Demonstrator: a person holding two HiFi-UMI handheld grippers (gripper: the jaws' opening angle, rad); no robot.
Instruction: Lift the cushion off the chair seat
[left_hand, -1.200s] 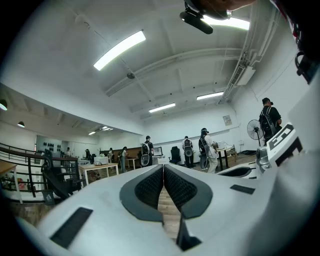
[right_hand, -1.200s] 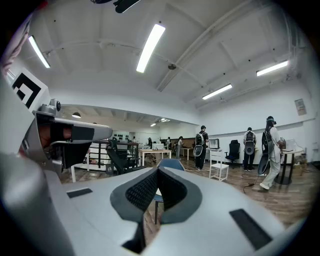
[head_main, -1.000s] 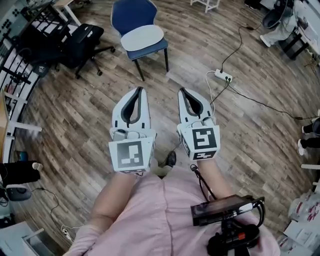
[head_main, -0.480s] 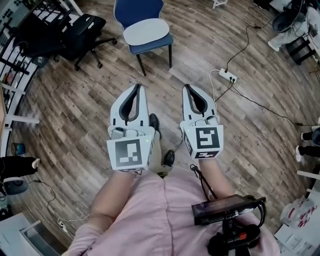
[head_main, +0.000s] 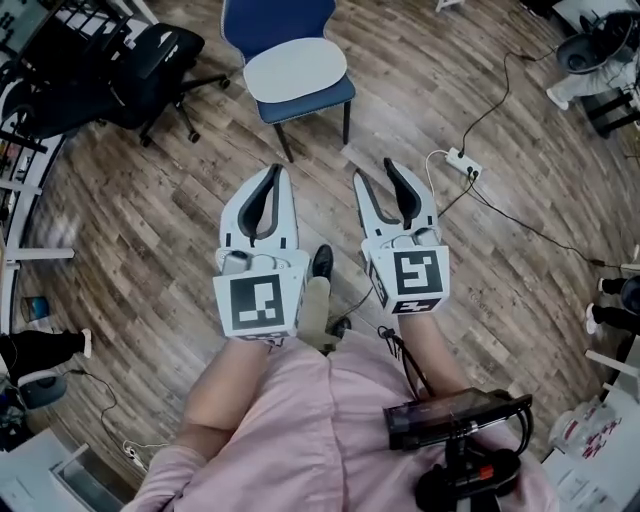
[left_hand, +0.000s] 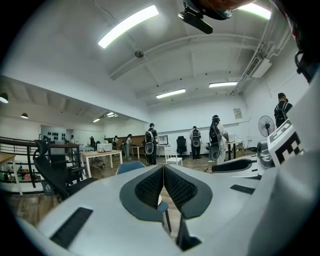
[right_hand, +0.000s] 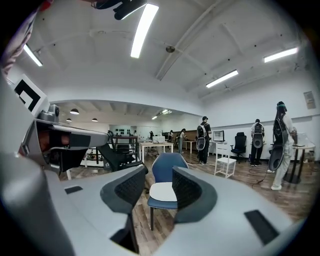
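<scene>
We see a black office chair (head_main: 150, 65) on the wood floor (head_main: 130, 240). Well right of it lies a white power strip (head_main: 462, 160). Far behind it, people (right_hand: 204, 140) stand by tables (right_hand: 155, 146).

— Anything between here and the chair (head_main: 275, 20)?
— Bare floor (head_main: 320, 185). A black office chair (head_main: 150, 70) stands just left of it; a power strip (head_main: 463, 160) lies off to its right.

Lighting: bright, even, from ceiling tube lamps (left_hand: 128, 26). Shadows: faint, diffuse on wooden floor (head_main: 150, 250). Distortion: strong fisheye, black corners in both gripper views. Focus: left claw (left_hand: 163, 169) near lens, soft; head view's left edge smeared.
</scene>
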